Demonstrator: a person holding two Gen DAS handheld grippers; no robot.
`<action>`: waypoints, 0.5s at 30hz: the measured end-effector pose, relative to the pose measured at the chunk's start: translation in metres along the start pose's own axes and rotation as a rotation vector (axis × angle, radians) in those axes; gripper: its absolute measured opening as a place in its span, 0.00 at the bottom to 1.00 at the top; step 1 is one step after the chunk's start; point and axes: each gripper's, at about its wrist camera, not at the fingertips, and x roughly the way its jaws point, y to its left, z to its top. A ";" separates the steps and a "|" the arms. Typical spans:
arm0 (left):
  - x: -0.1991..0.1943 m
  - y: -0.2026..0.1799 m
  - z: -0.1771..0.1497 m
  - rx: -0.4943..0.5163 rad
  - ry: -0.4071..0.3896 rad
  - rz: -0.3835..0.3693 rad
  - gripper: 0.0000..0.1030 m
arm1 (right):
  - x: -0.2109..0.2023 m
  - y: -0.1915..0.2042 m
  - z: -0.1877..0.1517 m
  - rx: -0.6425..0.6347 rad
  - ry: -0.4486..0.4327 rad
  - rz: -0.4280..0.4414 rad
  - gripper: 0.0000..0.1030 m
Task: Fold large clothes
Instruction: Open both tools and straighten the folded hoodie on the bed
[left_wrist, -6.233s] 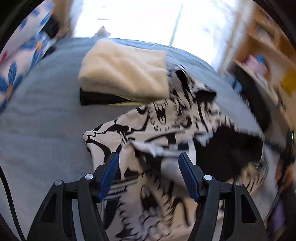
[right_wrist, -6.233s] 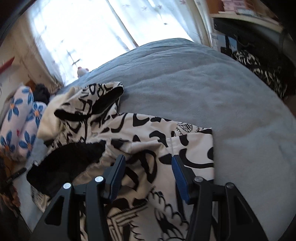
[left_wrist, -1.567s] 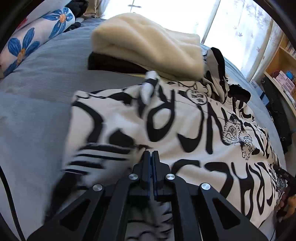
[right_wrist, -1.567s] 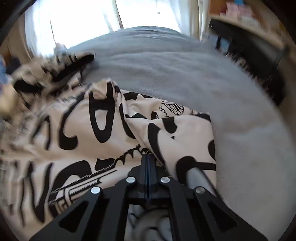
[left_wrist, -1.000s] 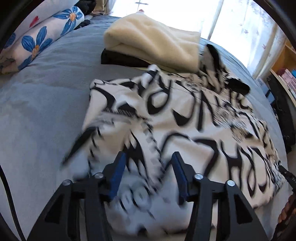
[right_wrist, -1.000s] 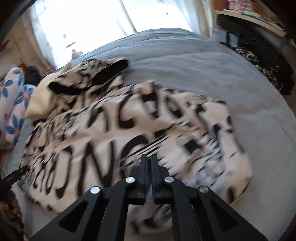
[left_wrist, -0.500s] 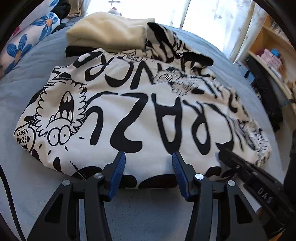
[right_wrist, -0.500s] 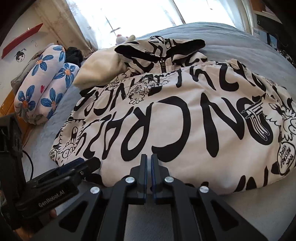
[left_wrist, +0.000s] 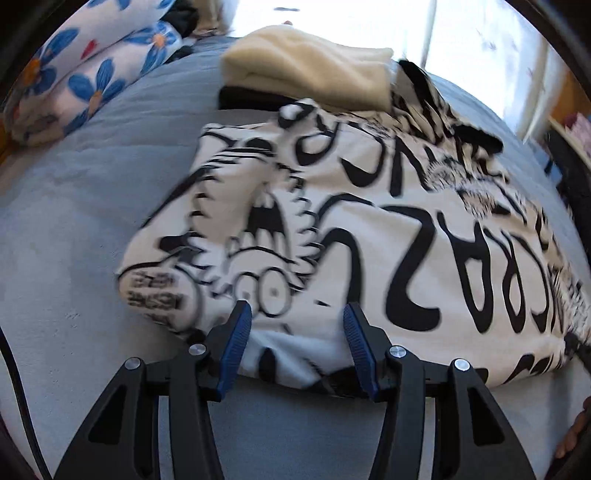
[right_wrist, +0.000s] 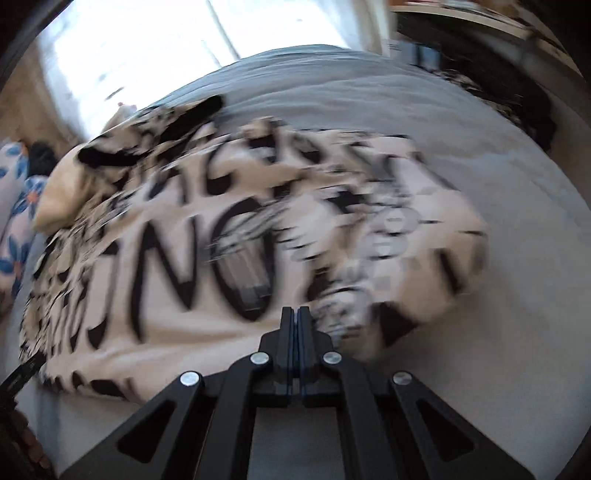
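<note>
Your black-and-white printed garment (left_wrist: 388, 236) lies spread on the grey bed (left_wrist: 74, 206), its far edge against the stack topped by a cream folded cloth (left_wrist: 310, 77). Your left gripper (left_wrist: 295, 325) has its fingers apart, straddling the garment's near edge without pressing it. Your right gripper (right_wrist: 295, 317) has its fingers closed together, holding nothing, at the garment's near edge.

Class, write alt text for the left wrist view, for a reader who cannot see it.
A white garment printed with black lettering and cartoon faces lies folded on a grey bed, its near edge between the open blue-padded fingers of the left gripper. Behind it sits a folded cream blanket; a blue-flowered pillow lies upper left.
</note>
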 end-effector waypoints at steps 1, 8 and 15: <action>-0.001 0.004 0.001 -0.010 0.000 -0.011 0.49 | -0.001 -0.010 0.002 0.021 -0.003 -0.022 0.00; -0.003 0.008 0.004 -0.021 -0.004 0.013 0.49 | -0.002 -0.018 -0.001 0.047 0.008 -0.029 0.04; -0.003 0.004 0.002 -0.018 0.000 0.023 0.49 | 0.002 -0.013 -0.005 0.061 0.017 -0.041 0.04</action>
